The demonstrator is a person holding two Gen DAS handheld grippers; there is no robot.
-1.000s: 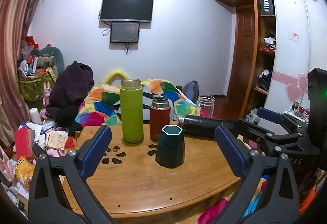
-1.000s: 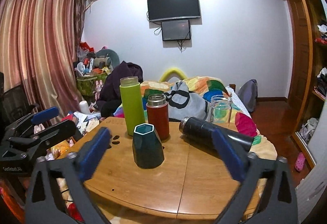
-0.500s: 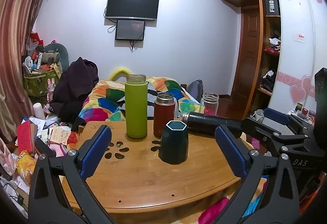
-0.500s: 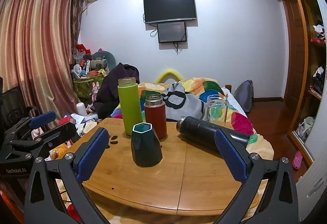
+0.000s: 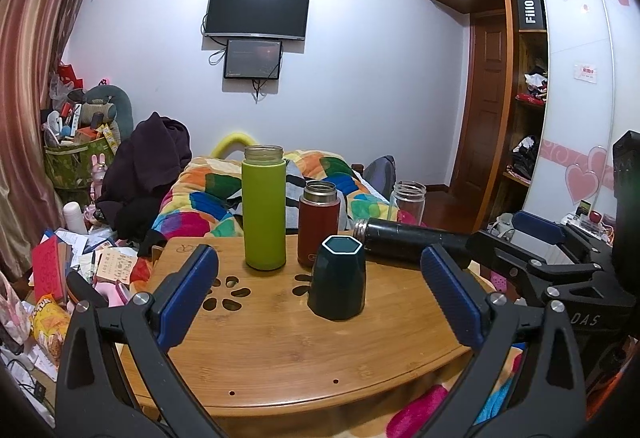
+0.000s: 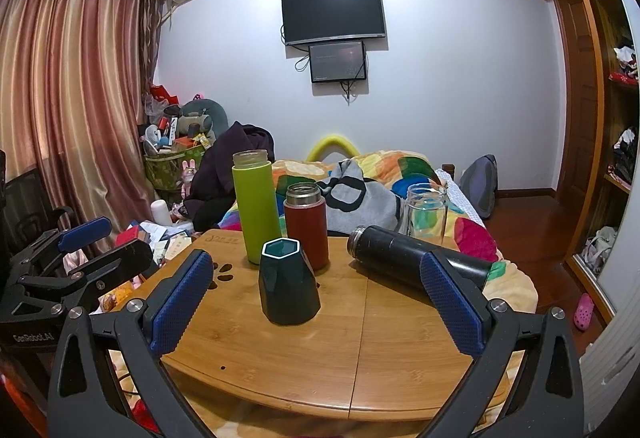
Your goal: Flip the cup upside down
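A dark green hexagonal cup (image 5: pixel 338 282) stands upright, mouth up, near the middle of the round wooden table (image 5: pixel 280 350); it also shows in the right wrist view (image 6: pixel 288 284). My left gripper (image 5: pixel 320 294) is open and empty, held back from the cup near the table's front edge. My right gripper (image 6: pixel 316 302) is open and empty, also short of the cup. Each gripper shows at the side of the other's view.
Behind the cup stand a tall green bottle (image 5: pixel 264 214), a red flask (image 5: pixel 319 224) and a clear glass jar (image 5: pixel 407 200). A black flask (image 5: pixel 404 242) lies on its side at the right. A bed with a colourful quilt (image 5: pixel 224 198) is beyond; clutter covers the floor at the left.
Both grippers have risen and tilted slightly, so the table sits lower in both views. The cup and bottles have not moved. Both grippers stay open.
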